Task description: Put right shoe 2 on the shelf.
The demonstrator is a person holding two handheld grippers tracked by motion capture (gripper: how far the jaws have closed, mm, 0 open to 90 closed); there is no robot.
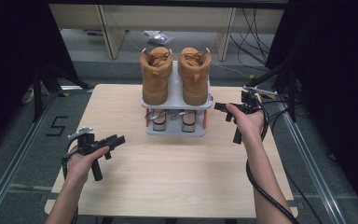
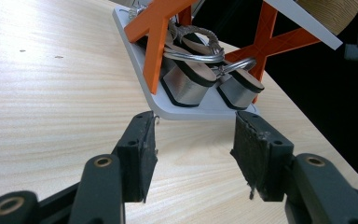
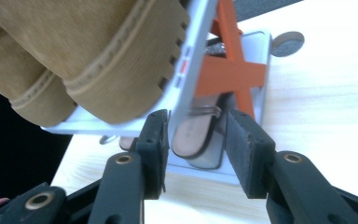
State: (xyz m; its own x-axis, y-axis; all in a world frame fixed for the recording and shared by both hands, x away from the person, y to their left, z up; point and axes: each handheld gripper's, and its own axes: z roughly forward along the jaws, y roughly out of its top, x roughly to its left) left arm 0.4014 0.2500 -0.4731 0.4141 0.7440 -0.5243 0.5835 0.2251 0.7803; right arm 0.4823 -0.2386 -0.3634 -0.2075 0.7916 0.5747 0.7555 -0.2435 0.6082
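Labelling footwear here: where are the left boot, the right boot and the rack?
left boot [image 1: 156, 77], high view, heel back.
right boot [image 1: 195, 77], high view, heel back.
rack [image 1: 176, 88], high view, top shelf between boots.

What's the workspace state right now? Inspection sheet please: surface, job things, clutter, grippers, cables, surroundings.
Surface: light wood table, bare at the front.
Job things: two-tier white rack on orange cross braces at the table's far middle; a pair of tan boots on the top shelf; silver wedge sandals on the bottom shelf.
Clutter: nothing seen on the table.
Grippers: left gripper open, front left, holding nothing; right gripper open beside the rack's right edge, holding nothing.
Cables: black cable along the right forearm; loose cables on the floor behind.
Surroundings: black curtains at both sides, grey floor, tape mark left of the table.
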